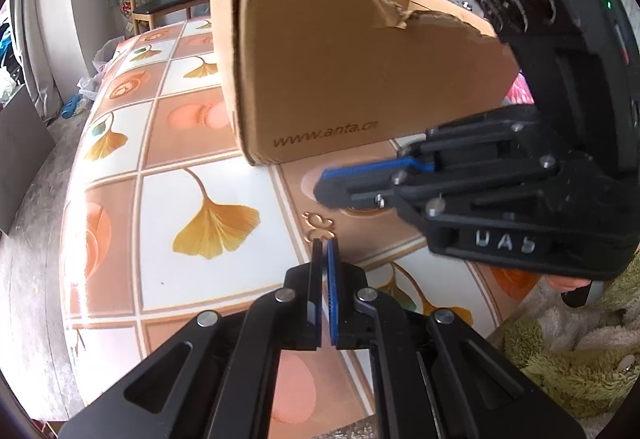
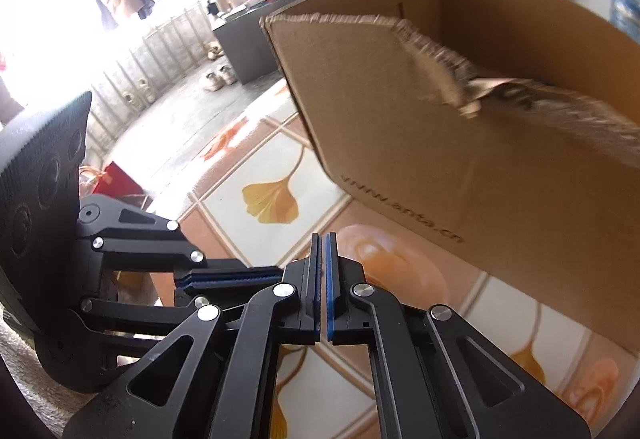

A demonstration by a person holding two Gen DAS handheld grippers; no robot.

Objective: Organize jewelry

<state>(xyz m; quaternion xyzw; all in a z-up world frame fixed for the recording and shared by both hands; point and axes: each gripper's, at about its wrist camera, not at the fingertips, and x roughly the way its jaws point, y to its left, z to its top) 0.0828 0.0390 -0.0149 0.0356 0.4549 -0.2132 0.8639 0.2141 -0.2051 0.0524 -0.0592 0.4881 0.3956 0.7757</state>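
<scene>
Pinching a small rose-gold clover-link jewelry piece [image 1: 319, 226], the left gripper [image 1: 325, 245] is clenched; the right gripper [image 1: 326, 185] is clenched empty at two o'clock. Next, lifting toward the torn brown cardboard box [image 1: 340, 79] seems called for.

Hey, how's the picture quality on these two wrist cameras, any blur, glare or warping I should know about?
Left wrist view: evenly lit and mostly sharp, the printed cardboard box readable; fisheye bends the table edge; the right gripper is slightly soft. Right wrist view: the window area top left is blown out white, and the box's torn edge is smeared by motion blur.
</scene>
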